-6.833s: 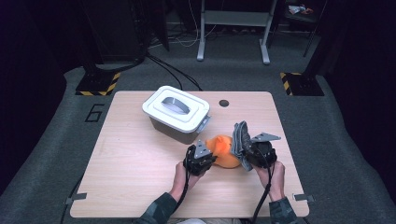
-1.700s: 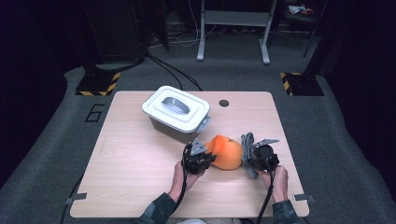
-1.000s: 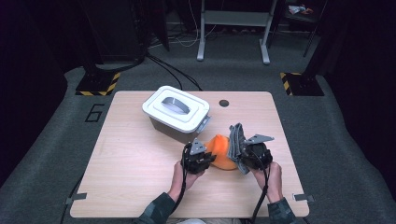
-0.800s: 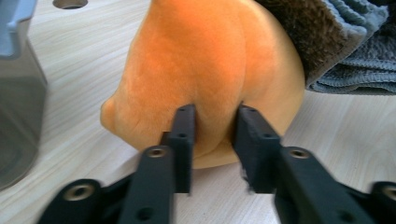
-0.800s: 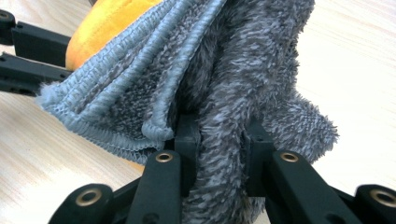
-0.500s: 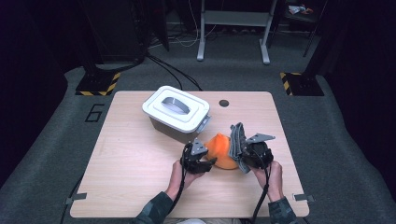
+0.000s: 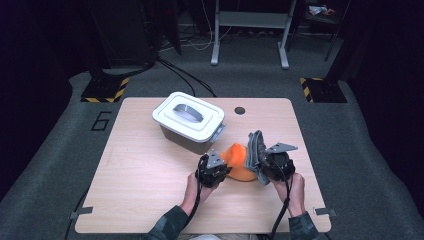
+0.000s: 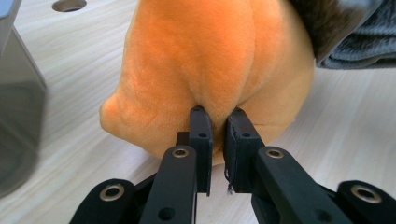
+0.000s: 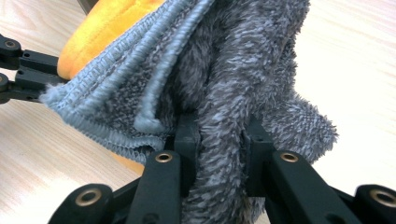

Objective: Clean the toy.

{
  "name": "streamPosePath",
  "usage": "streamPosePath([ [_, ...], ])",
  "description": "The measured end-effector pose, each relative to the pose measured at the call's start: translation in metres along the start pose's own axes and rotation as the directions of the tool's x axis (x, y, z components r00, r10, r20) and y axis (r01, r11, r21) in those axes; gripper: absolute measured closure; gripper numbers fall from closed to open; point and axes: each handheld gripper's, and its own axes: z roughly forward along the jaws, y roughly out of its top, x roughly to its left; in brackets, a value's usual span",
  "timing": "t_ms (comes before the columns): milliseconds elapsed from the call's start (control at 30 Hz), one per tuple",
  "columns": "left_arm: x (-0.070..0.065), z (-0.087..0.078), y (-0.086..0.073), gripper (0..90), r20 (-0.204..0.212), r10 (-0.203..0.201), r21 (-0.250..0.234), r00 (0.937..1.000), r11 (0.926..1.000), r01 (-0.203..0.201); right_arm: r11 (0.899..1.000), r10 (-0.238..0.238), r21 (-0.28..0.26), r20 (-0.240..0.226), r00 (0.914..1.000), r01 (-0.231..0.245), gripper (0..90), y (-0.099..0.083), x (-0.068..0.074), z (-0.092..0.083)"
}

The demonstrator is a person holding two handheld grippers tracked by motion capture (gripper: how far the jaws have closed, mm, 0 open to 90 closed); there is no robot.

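Note:
An orange plush toy [image 7: 234,161] lies on the wooden table [image 7: 130,175], right of centre. My left gripper [image 7: 223,169] sits at its left side. Its jaws have just been closing and now pinch a fold of the orange plush toy [image 8: 210,60] between the left gripper's [image 8: 218,114] tips. My right gripper [image 7: 260,161] is shut on a grey fluffy cloth [image 7: 255,150], held upright against the toy's right side. In the right gripper view the cloth [image 9: 233,70] bunches between my right gripper's [image 9: 219,130] jaws, with the toy [image 9: 102,28] behind it.
A white lidded bin [image 7: 189,120] stands just behind and left of the toy, and its grey wall [image 8: 18,107] is close to my left jaws. A round hole [image 7: 239,110] marks the table's far edge. Bare wood lies to the left and front.
Since 1.7 s ago my right gripper has lifted the grey cloth up against the toy's right side. Over the last second both hands stay put.

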Motion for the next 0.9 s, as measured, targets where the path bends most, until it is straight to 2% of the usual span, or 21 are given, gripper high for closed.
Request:
streamPosePath([
  [167,-0.002,-0.004,0.003,82.9,0.028,-0.042,-0.019,0.9987,0.9989,0.042,1.000,0.004,-0.028,0.008,1.0000,-0.004,72.6,0.002,0.001,-0.011],
  [333,-0.006,-0.007,0.008,82.8,0.051,-0.065,-0.029,0.9966,0.9973,0.067,0.998,-0.033,-0.056,-0.017,0.9993,0.032,72.5,0.008,0.012,-0.021],
  [433,-0.009,-0.007,0.008,82.7,0.068,-0.075,-0.024,0.9949,0.9967,0.077,0.997,-0.061,-0.054,-0.035,0.9975,0.059,72.5,0.011,0.019,-0.019],
  [467,-0.009,-0.007,0.008,82.6,0.060,-0.065,-0.017,0.9961,0.9977,0.066,0.997,-0.061,-0.053,-0.042,0.9973,0.059,72.5,0.012,0.022,-0.016],
  [500,-0.009,-0.006,0.008,82.5,0.053,-0.062,-0.015,0.9967,0.9979,0.063,0.996,-0.078,-0.040,-0.036,0.9963,0.076,72.5,0.012,0.024,-0.013],
  [567,-0.007,-0.004,0.007,82.3,0.052,-0.062,-0.001,0.9967,0.9980,0.063,0.996,-0.081,-0.034,-0.015,0.9966,0.081,72.5,0.013,0.027,-0.007],
  [733,-0.007,-0.003,0.007,81.5,0.033,-0.037,0.013,0.9988,0.9992,0.036,0.997,-0.081,-0.022,-0.019,0.9966,0.080,72.7,0.013,0.026,-0.002],
  [800,-0.006,-0.002,0.006,81.3,0.028,-0.038,0.010,0.9989,0.9992,0.038,0.996,-0.088,-0.026,-0.014,0.9960,0.088,72.7,0.014,0.026,-0.001],
  [900,-0.005,-0.002,0.006,81.2,0.028,-0.043,0.006,0.9987,0.9991,0.043,0.997,-0.075,-0.017,-0.016,0.9970,0.075,72.7,0.013,0.025,0.000],
])
